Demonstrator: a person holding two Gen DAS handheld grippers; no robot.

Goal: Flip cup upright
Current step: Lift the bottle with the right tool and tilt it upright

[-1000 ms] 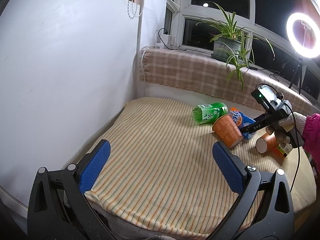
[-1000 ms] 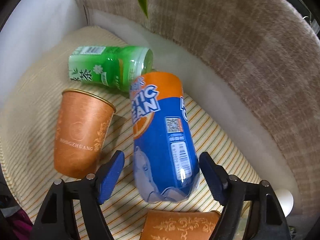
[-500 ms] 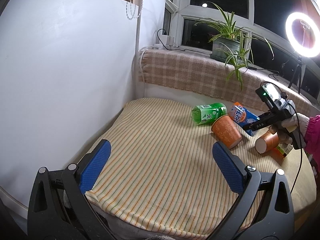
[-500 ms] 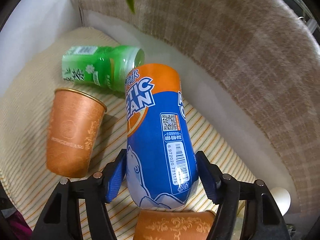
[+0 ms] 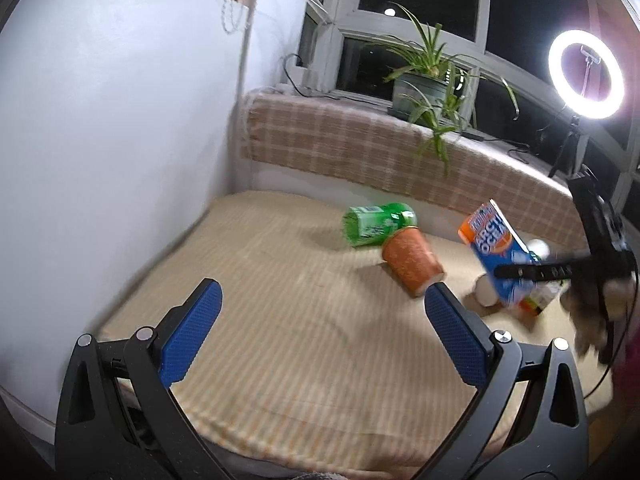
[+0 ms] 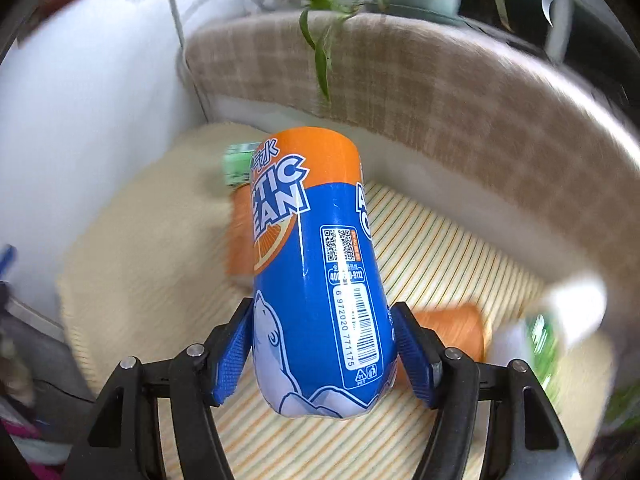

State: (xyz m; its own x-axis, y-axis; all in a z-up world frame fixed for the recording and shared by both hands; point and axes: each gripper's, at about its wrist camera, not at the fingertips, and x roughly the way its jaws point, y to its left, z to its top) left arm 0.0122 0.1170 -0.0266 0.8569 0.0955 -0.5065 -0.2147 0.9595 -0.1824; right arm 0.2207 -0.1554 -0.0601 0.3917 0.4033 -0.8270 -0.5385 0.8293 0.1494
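Note:
My right gripper is shut on a blue and orange cup printed "Arctic Ocean" and holds it tilted up off the striped mat. The left wrist view shows the same cup raised at the right, held by the right gripper. A copper cup lies on its side mid-mat, partly hidden behind the held cup in the right wrist view. A second copper cup lies below it. My left gripper is open and empty above the mat's near edge.
A green cup lies on its side beside the copper cup. A white wall bounds the left. A checked cushion runs along the back under a potted plant. A ring light stands at the right.
My right gripper has closed on the blue and orange cup and lifted it, tilting it up from lying flat. The left gripper has shifted slightly and stays open.

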